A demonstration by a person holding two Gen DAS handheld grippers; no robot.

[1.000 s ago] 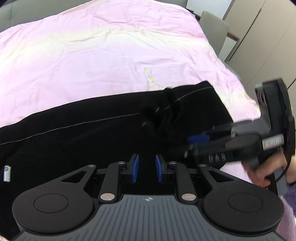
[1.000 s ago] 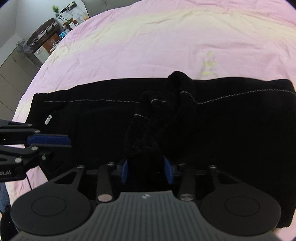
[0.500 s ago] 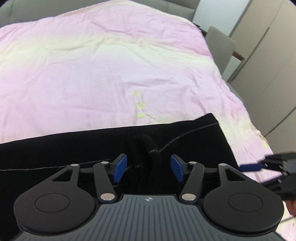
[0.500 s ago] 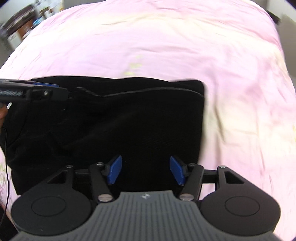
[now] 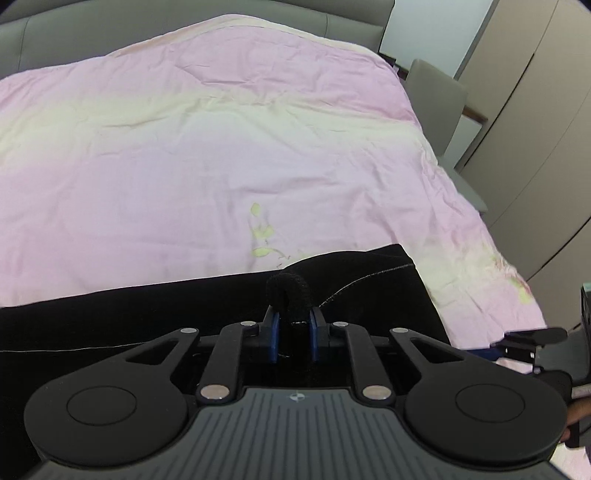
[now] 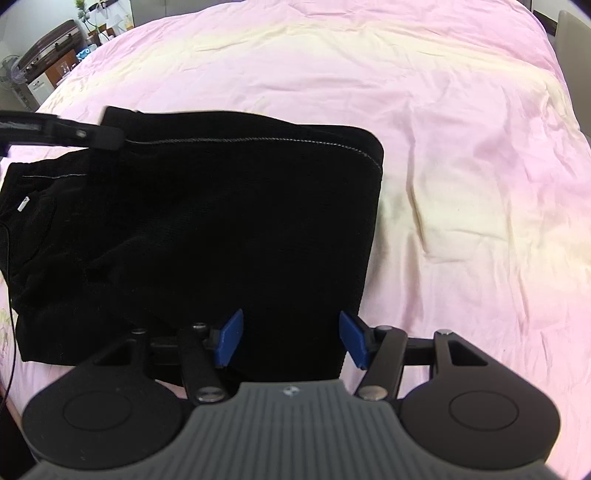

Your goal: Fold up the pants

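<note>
**Black corduroy-like pants, part-folded, on pink bedding**

Black, ribbed fabric: the pants lie flat across the near part of the bed, doubled over into a broad rectangle with a pale stitched seam running along the far edge and a small white tag at the left end.

Left gripper: fingers drawn close together, pinching a raised loop of the pants' fabric near the far seam. Grip looks narrow; only a small bunch of cloth is caught.

Right gripper: fingers spread wide, holding nothing, poised over the near right edge of the folded stack, just inside its corner.

Judged step: taking hold of both edges for the next fold. To do it well, the right gripper should likely settle on the near edge and catch every layer before pinching, so the stack lifts as one. Both grips would best rise together and level, keeping the seam line straight; an uneven lift may drag the lower layers askew. The left's small pinch may slip under load.

Surroundings: pink bedspread, creased, with pale yellow patches; grey headboard; grey chair and beige wardrobe doors beside the bed.
</note>
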